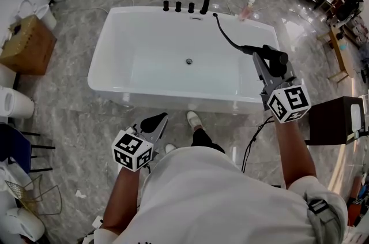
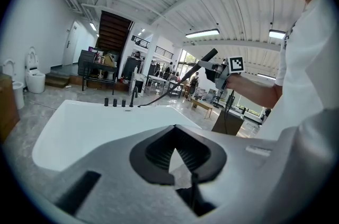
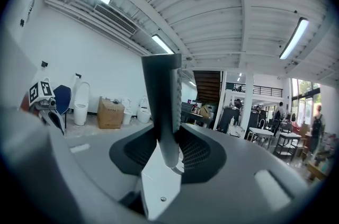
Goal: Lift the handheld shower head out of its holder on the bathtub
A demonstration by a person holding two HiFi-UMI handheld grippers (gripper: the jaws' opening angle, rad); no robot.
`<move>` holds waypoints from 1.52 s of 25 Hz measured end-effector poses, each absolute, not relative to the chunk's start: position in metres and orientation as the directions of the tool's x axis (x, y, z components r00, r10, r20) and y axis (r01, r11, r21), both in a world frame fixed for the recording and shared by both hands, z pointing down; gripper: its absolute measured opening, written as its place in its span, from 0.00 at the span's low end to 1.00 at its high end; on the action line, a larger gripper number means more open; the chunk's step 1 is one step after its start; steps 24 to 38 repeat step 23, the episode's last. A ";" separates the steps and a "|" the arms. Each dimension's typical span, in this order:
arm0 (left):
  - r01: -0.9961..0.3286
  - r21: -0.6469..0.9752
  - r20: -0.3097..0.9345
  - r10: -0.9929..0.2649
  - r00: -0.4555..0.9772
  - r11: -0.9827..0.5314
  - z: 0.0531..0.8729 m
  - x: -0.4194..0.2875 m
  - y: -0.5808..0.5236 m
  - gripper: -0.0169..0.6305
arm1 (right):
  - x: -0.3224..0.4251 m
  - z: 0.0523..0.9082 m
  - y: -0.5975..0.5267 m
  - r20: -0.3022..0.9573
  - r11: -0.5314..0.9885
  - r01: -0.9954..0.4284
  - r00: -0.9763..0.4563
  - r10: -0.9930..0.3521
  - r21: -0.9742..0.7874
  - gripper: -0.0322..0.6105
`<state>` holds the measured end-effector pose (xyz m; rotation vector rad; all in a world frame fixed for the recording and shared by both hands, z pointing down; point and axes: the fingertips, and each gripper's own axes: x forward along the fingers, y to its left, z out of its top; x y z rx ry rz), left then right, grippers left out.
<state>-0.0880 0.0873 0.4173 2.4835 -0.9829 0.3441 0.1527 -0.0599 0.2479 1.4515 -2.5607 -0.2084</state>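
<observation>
Right gripper (image 1: 265, 61): jaws pinching the shower head (image 3: 161, 106) above the bathtub (image 1: 102, 44). Left gripper (image 1: 157, 120): jaws pressed together, empty.

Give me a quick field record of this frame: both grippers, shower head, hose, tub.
right gripper: shut on the shower head, above the bathtub's right end
left gripper: shut, nothing between the jaws, low by the person's body
shower head: black, off the rim, held in the air
hose: black, runs from the far rim to the shower head
bathtub: white, black taps on the far rim
</observation>
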 end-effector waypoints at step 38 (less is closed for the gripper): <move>-0.692 0.345 0.357 -0.594 0.721 -0.634 0.421 -0.096 0.085 0.04 | 0.147 0.241 -0.061 0.083 0.516 -0.824 -0.512 -0.855 0.234 0.28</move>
